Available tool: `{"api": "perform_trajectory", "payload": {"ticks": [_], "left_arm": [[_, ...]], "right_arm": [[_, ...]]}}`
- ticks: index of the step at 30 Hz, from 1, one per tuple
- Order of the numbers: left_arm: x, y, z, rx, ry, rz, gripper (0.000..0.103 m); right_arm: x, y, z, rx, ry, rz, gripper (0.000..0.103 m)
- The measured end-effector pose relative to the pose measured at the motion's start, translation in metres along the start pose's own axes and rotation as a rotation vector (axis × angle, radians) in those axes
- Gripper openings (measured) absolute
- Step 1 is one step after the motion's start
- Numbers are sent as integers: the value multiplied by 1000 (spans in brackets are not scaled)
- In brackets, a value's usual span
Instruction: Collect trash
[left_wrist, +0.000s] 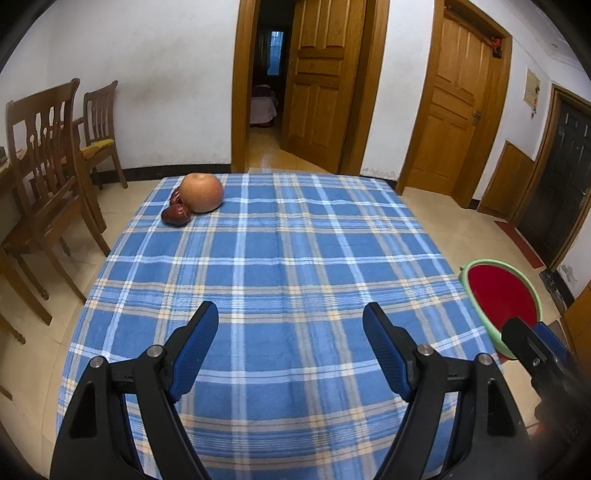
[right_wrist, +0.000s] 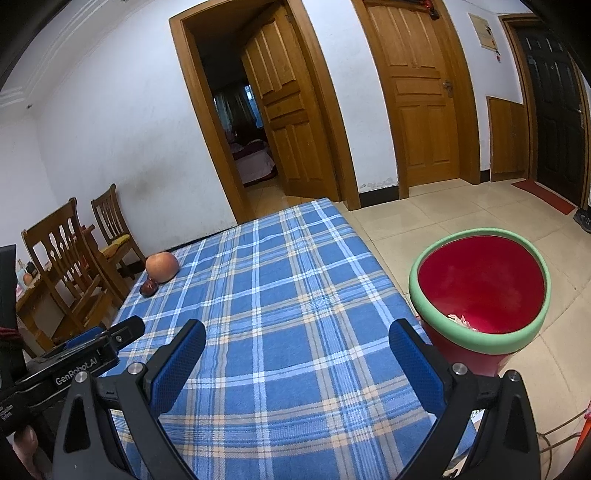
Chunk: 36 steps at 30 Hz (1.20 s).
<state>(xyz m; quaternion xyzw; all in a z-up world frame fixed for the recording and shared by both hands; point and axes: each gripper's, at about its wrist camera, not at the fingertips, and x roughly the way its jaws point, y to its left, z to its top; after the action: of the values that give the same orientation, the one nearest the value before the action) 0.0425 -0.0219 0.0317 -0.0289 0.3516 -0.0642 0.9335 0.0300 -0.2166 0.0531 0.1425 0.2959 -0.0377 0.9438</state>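
— While your left gripper (left_wrist: 290, 332) and right gripper (right_wrist: 297, 343) hover with fingers spread and holding nothing, what's around you?

— Your checked surface (left_wrist: 295, 266) is bare between them; chairs (left_wrist: 48, 162) stand off its left edge.

— And the bin?

— Red bin (right_wrist: 480, 291), green rim, on the floor just beside your right edge, pale scraps inside. An apple (left_wrist: 201, 192) touches dark red dates (left_wrist: 176, 215) at the far left corner.

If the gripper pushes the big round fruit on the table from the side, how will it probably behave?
The round fruit looks smooth and nearly spherical, so it would likely roll on the checked cloth rather than slide. The dark red dried fruits touching it may block rolling that way. It seems firm, and wide for the left gripper, so it could slip.
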Motion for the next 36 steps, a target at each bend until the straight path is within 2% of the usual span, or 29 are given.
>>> {"api": "perform_trajectory", "payload": {"ticks": [4,6,9,14,17,20,24,36], "left_arm": [[15,21,4,-22,44,53,82],[32,36,7,-34,91,115,88],[61,59,11,-73,162,158,89],[115,80,12,-106,277,176,89],[135,80,10,-101,305,160,89],[139,67,9,-74,268,157,91],[143,56,5,-64,227,154,102],[142,50,5,-62,212,147,102]], "right_arm": [[31,6,5,-30,84,-19,103],[54,11,7,-51,139,-30,103],[94,18,9,-92,214,-74,103],[152,20,6,-132,314,-159,103],[176,13,5,-118,350,-188,103],[184,7,4,-137,324,-232,103],[187,0,3,-139,330,-232,103],[188,-1,3,-142,331,-234,103]]}}
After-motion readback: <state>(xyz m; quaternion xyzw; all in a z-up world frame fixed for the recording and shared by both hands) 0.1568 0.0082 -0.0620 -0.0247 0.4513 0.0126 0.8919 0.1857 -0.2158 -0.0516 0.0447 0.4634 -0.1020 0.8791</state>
